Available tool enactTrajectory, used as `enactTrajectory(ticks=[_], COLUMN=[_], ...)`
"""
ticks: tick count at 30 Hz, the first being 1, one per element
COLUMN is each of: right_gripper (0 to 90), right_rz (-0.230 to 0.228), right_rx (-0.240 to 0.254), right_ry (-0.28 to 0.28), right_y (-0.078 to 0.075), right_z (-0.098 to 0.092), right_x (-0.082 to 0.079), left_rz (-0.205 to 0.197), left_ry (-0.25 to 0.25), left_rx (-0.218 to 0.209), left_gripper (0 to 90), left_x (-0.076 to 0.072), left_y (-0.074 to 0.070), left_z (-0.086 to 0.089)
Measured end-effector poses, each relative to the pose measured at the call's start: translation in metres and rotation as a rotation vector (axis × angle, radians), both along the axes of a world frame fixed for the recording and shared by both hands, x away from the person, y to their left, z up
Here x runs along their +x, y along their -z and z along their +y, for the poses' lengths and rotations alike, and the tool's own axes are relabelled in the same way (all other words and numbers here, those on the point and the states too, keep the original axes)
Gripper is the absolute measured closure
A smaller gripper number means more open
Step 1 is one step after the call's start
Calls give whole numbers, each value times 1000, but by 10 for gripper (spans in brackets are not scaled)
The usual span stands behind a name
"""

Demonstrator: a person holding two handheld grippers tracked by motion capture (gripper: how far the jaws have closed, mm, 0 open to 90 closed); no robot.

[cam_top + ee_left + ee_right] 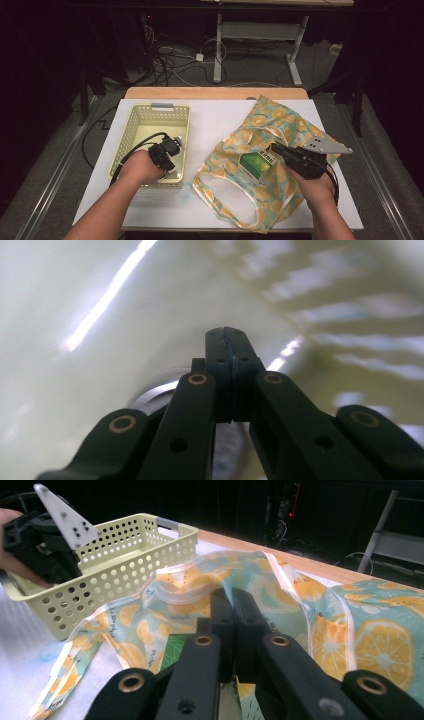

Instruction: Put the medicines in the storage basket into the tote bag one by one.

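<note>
High view is showing me working at a white table (220, 200) with one yellow basket (131, 131) on my left and one lemon-print bag (280, 125) on my right. I am counting one green box (257, 164) sitting in the bag's open mouth, and two grippers, one in each of my hands.

My left hand (141, 167) is holding the left gripper (172, 146) down inside the basket, near its front wall, with its cable looping over the basket's floor. In the left gripper view its jaws are pressing flat together with nothing between them, and the basket's pale floor and perforated wall are blurring behind them. Something round and pale grey (155, 397) is lying just behind the jaws at the left, too blurred for me to tell what it is.

My right hand (315, 187) is holding the right gripper (277, 149) at the bag's opening, its tips lying just beside the green box's upper right corner. In the right gripper view its jaws are standing together; I am seeing no fabric or box caught between them. The bag's rim (190, 592) is rising directly ahead of the tips, and a corner of the green box (172, 647) is peeking just left of them. The basket and my left gripper (45, 545) are showing farther off, well apart from the bag's mouth.
</note>
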State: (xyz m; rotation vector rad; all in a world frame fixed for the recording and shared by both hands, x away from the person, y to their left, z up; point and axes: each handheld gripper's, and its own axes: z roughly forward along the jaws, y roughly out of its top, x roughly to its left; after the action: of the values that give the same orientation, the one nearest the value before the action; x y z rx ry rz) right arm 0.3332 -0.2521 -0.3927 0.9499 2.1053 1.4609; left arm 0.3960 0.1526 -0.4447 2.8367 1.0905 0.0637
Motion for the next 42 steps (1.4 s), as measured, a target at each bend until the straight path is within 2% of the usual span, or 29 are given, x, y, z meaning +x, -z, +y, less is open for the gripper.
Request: enactTrajectory(ticks=[3,7,8,10,12,13,15,17,18,19,22,24,29,32,36,42], right_gripper=[900,900,900,900,900,900,900,900,900,900,900,900,900,900,900,900], right_rz=[-2,-1,-1,-1,2,0,2,-2,-2,-4,-7,-6,-4,-5,-4,2], right_rx=[-1,1,1,0,2,-1,-1,1,2,3,6,11,16,15,15,13], right_ry=[-2,-1,0,-1,0,-3,-3,-4,-4,-5,-4,0,2,2,0,0], right_y=[0,0,0,0,0,0,0,-1,-2,-2,-2,-3,-2,-3,-2,-1], right_z=[-1,-2,-2,-1,0,1,2,2,2,1,0,-2,-4,-3,-3,-2], right_x=[1,1,1,1,0,0,-1,-1,-2,-2,-2,-1,-1,-1,-1,-1], left_rz=[-38,-81,-76,-64,-50,-29,3,68,106,134,183,227,264,262,224,181], left_ry=[-71,-135,-157,-193,-260,-298,-357,-408,-426,-435,-463,-450,-433,-429,-420,-405], left_rx=[7,-86,-113,-140,-164,-163,-159,-147,-138,-132,-114,-91,-17,-11,-1,-48], left_gripper=[879,873,827,677,476,351,184,132,78,69,72,117,185,192,197,197], left_x=[9,6,4,-2,-6,-8,-9,-8,-7,-6,-2,0,2,2,0,2], left_y=[1,-13,-16,-21,-23,-22,-18,-11,-7,-5,0,3,11,11,9,4], left_z=[20,37,38,40,43,44,46,47,49,50,51,49,43,42,41,42])
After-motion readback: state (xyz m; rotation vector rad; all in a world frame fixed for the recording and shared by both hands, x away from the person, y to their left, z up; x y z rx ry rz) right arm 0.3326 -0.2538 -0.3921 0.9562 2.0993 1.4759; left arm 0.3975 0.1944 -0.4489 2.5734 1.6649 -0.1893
